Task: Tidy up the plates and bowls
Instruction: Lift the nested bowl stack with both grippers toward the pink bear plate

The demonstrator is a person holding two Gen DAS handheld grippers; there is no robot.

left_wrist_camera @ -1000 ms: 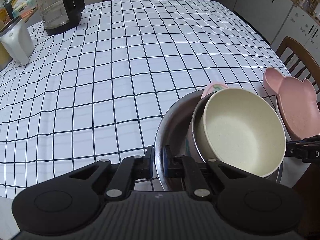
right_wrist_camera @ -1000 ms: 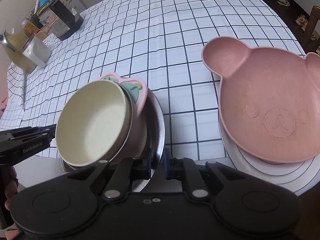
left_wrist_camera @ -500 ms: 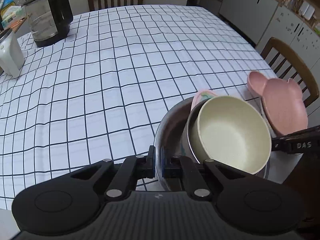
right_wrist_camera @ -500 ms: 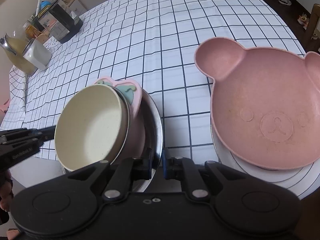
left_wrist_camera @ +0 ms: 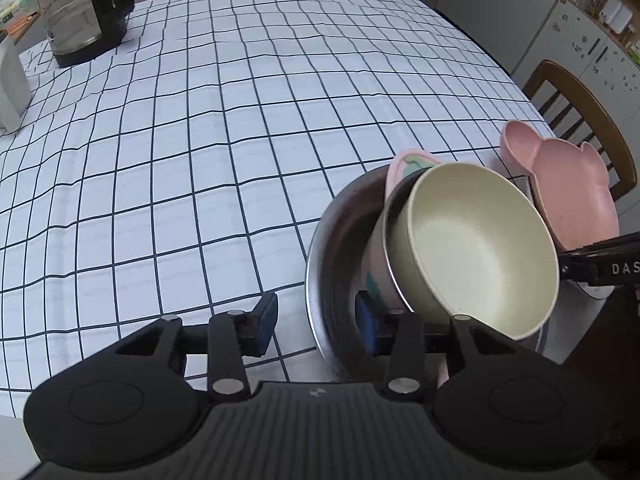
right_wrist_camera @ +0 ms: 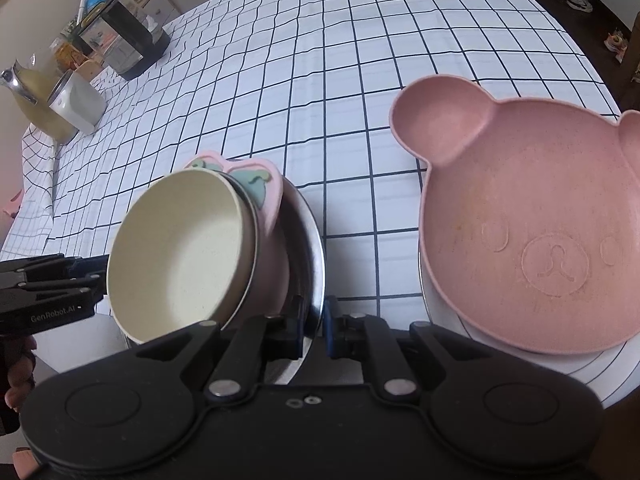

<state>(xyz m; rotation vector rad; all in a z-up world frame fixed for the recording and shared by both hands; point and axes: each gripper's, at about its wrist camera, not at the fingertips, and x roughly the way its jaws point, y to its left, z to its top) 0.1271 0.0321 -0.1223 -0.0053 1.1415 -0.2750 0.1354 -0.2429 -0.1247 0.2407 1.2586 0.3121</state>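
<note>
A steel bowl [left_wrist_camera: 340, 248] sits tilted at the table's near edge, holding a pink patterned bowl [left_wrist_camera: 404, 164] with a cream bowl [left_wrist_camera: 476, 248] nested in it. My left gripper [left_wrist_camera: 316, 320] is open, its jaws straddling the steel bowl's rim without clamping it. My right gripper [right_wrist_camera: 316, 330] is shut on the steel bowl's rim [right_wrist_camera: 318, 264] from the opposite side. The cream bowl [right_wrist_camera: 180, 248] and pink patterned bowl [right_wrist_camera: 256, 188] lean in the steel bowl. A pink bear-shaped plate [right_wrist_camera: 532, 232] rests on a white plate [right_wrist_camera: 520, 356] to the right.
The checked tablecloth [left_wrist_camera: 240, 120] covers the table. A black kettle [left_wrist_camera: 86, 10] and a white container [left_wrist_camera: 10, 76] stand at the far left. Wooden chairs [left_wrist_camera: 580, 120] stand at the right and far side. A jug [right_wrist_camera: 36, 104] stands at the left.
My left gripper has opened and let go of the steel bowl's rim. My right gripper stays shut on the rim. The bowl stack has tilted a little more.
</note>
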